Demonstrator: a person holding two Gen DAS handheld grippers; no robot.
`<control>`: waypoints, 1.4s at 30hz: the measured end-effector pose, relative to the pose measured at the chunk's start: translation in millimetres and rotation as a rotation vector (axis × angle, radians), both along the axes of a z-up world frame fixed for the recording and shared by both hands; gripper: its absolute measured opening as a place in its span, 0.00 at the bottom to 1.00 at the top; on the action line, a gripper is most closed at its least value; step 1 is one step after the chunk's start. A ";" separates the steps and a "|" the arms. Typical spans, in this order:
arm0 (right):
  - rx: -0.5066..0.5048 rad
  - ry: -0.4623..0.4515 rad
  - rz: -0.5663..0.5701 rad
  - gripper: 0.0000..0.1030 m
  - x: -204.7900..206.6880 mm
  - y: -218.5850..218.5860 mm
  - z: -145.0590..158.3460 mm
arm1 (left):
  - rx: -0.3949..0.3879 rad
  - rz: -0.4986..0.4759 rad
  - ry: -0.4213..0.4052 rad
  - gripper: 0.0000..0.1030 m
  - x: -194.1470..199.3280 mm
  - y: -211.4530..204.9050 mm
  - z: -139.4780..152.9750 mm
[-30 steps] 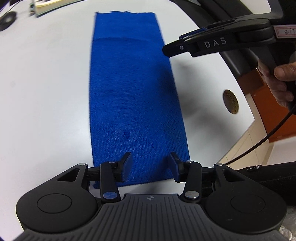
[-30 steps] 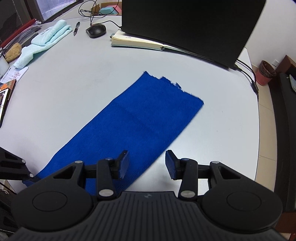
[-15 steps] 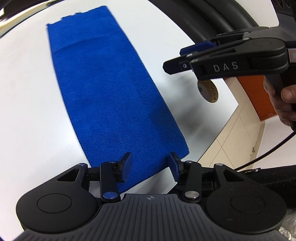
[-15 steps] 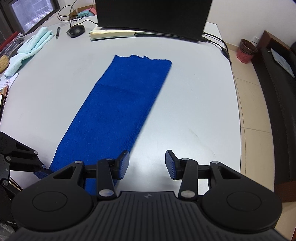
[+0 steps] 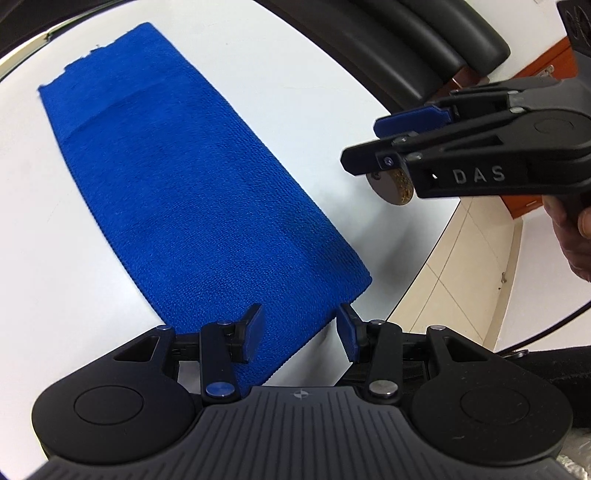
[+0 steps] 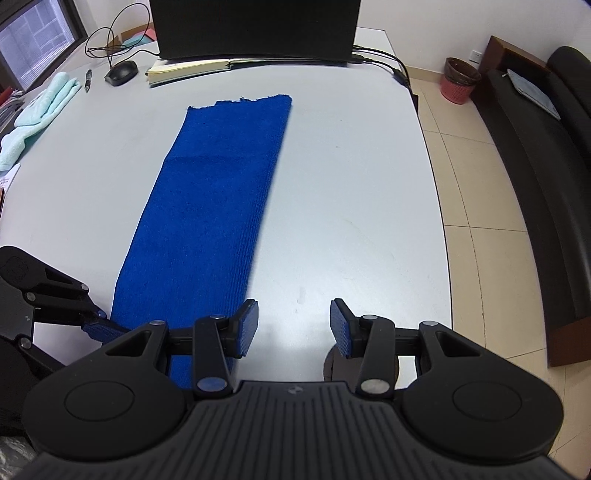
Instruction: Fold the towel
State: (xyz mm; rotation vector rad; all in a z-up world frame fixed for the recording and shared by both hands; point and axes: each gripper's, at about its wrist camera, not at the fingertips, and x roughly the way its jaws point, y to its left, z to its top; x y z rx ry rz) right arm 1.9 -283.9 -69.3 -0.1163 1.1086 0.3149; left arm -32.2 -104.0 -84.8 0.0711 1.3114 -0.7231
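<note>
A long blue towel (image 5: pixel 192 184) lies flat on the white table (image 5: pixel 33 258), folded into a narrow strip; it also shows in the right wrist view (image 6: pixel 214 206). My left gripper (image 5: pixel 301 334) is open, its jaws over the towel's near end, empty. My right gripper (image 6: pixel 293 326) is open and empty, above the table just right of the towel's near right corner. In the left wrist view the right gripper (image 5: pixel 373 144) hovers to the right of the towel. In the right wrist view the left gripper (image 6: pixel 99 326) sits at the towel's near left corner.
At the table's far end stand a black monitor (image 6: pixel 255 26), an open notebook (image 6: pixel 188 68), a mouse (image 6: pixel 120 72), a pen (image 6: pixel 88 79) and a light green towel (image 6: pixel 40 110). A round disc (image 5: pixel 393 186) lies by the table's right edge. A black sofa (image 6: pixel 535 147) and red bin (image 6: pixel 460 79) stand right.
Both grippers have swung around the towel's near end: the right one moved right, off the towel, and the left view turned so the towel runs to the upper left. Both stay open.
</note>
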 end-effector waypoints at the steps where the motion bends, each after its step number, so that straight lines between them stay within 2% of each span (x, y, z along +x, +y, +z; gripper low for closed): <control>1: 0.002 0.001 -0.005 0.43 -2.1 -1.7 0.1 | 0.000 0.003 -0.005 0.44 0.4 1.1 1.0; 11: 0.046 0.036 -0.004 0.43 -21.7 -3.9 -4.7 | 0.011 0.066 -0.061 0.44 3.1 33.3 21.5; 16: 0.056 0.063 0.019 0.43 -33.2 4.6 -11.4 | 0.034 0.097 -0.077 0.44 -3.9 34.5 16.8; 24: 0.083 0.098 0.033 0.42 -41.9 14.8 -18.4 | 0.082 0.070 -0.116 0.44 -17.9 34.1 15.9; 27: 0.085 0.108 0.035 0.41 -42.8 17.9 -20.7 | 0.077 0.086 -0.110 0.34 -21.3 39.2 14.7; 28: 0.083 0.109 0.036 0.41 -43.2 18.6 -21.2 | 0.070 0.097 -0.097 0.24 -21.8 42.4 13.2; 30: 0.065 0.110 0.039 0.40 -44.9 20.8 -22.8 | 0.067 0.115 -0.076 0.16 -21.4 46.6 10.1; 33: 0.066 0.117 0.036 0.32 -46.3 21.5 -24.7 | 0.063 0.143 -0.044 0.15 -21.7 52.5 6.2; 42: 0.055 0.132 0.048 0.30 -49.5 26.4 -30.2 | 0.037 0.137 -0.013 0.17 -22.6 50.1 0.9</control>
